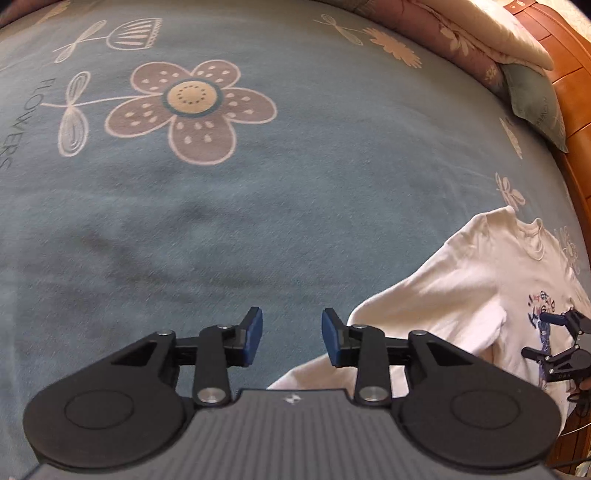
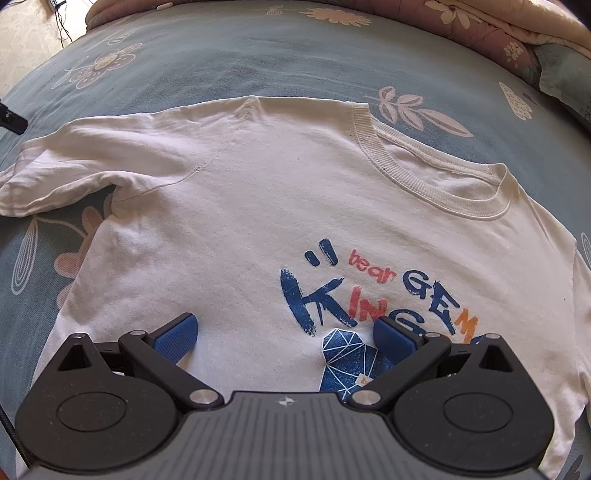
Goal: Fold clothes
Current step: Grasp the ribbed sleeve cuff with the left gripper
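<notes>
A white T-shirt [image 2: 236, 206] with a blue and red "KING GEM" print [image 2: 354, 295] lies front up and spread on the bed, its ribbed collar [image 2: 424, 173] toward the far right. One sleeve [image 2: 55, 173] lies stretched out to the left. My right gripper [image 2: 286, 332] stands wide open just over the shirt's chest, one pad on plain cloth and one at the print; I cannot tell whether they touch. My left gripper [image 1: 291, 338] is open with nothing between its pads, above bare sheet to the left of the T-shirt [image 1: 443, 288]. The right gripper [image 1: 535, 336] shows there over the print.
The blue bedsheet [image 1: 258, 221] with flower prints covers the bed. A folded quilt and pillows [image 1: 480, 33] are piled at the far right, against a wooden bed frame [image 1: 569, 92]. Floor with cables [image 2: 44, 33] shows beyond the bed's far left corner.
</notes>
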